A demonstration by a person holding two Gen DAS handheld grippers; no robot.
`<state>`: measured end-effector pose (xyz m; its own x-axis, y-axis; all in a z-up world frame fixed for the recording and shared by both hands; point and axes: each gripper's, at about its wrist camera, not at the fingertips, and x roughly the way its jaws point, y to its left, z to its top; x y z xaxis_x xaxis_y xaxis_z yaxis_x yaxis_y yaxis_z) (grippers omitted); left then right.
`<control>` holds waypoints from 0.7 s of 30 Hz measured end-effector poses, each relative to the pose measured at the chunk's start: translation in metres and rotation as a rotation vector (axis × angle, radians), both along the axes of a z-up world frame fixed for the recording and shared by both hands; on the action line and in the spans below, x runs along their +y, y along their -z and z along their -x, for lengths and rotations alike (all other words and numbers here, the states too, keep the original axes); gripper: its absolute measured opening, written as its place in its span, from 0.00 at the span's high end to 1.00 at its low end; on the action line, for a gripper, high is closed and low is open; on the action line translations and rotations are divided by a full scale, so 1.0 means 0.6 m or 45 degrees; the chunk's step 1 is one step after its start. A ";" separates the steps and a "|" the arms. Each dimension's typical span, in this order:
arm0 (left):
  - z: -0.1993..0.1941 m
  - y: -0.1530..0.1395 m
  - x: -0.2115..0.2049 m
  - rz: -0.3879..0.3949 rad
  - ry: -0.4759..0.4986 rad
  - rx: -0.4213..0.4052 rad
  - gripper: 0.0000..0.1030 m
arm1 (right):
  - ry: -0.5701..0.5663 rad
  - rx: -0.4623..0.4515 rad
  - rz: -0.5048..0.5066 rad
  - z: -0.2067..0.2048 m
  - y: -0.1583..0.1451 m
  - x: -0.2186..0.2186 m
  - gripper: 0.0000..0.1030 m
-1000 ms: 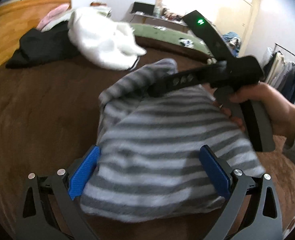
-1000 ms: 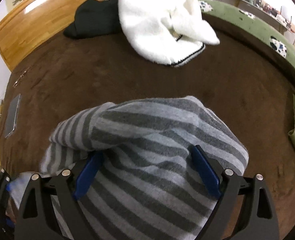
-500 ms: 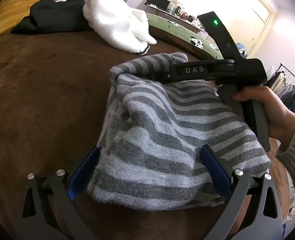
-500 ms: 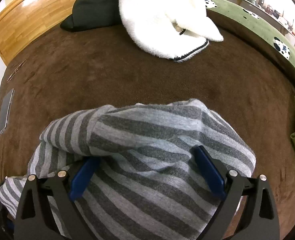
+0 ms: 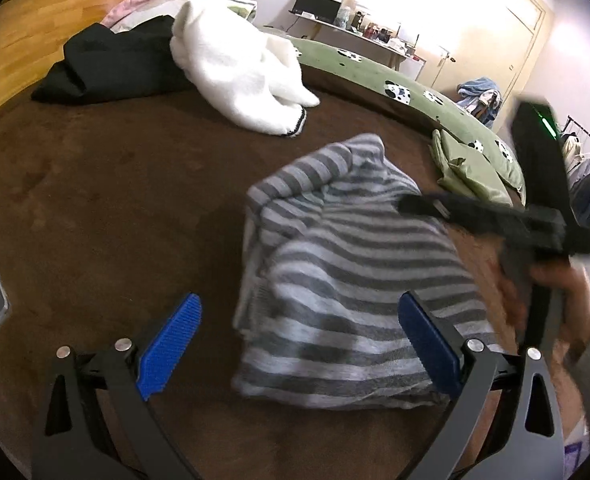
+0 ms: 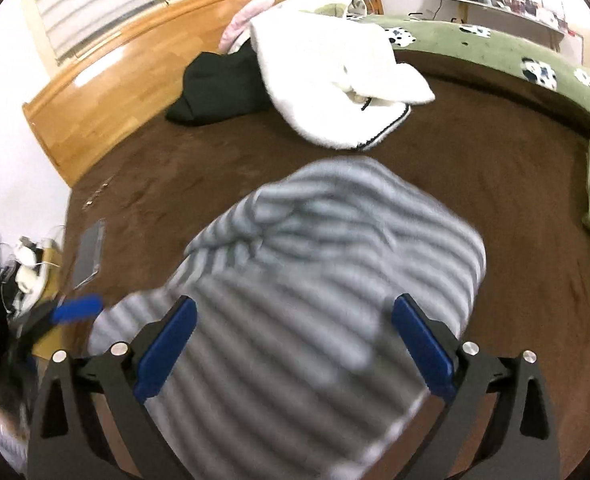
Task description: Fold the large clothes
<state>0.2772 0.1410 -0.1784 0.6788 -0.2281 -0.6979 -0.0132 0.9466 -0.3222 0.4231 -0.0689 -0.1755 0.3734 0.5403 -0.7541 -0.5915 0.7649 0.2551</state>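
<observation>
A grey-and-white striped sweater [image 5: 347, 280] lies folded into a thick bundle on the brown bed cover [image 5: 115, 200], near the front edge of the bed. The left tongs [image 5: 299, 340] stand wide, their blue pads [image 5: 171, 340] clear of the cloth; the bundle's left edge lies between them, held by nothing. The right tongs [image 6: 293, 344] are opening wide above the sweater [image 6: 335, 280], with the striped knit showing between the pads but not pressed by them. In the left wrist view the right hand [image 5: 551, 304] grips its black tool just beside the bundle's right side, blurred. Further back on the cover lie a white fleece garment [image 5: 243, 68] and a black garment [image 5: 111, 64], touching each other, well apart from the sweater. A green patterned blanket [image 5: 395, 84] runs along the far side, and a wooden headboard [image 6: 143, 76] stands behind.
</observation>
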 end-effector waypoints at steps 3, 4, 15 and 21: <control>-0.015 -0.005 0.020 -0.009 0.037 0.045 0.06 | 0.033 0.054 -0.071 0.032 0.004 -0.033 0.06; -0.023 -0.005 0.024 -0.015 0.048 0.056 0.06 | 0.055 0.076 -0.102 0.041 0.008 -0.048 0.06; -0.104 0.070 0.016 0.037 0.179 0.319 0.06 | 0.223 0.380 -0.409 0.056 0.077 -0.137 0.06; -0.144 0.109 0.029 0.126 0.217 0.419 0.05 | 0.209 0.523 -0.574 0.035 0.122 -0.141 0.04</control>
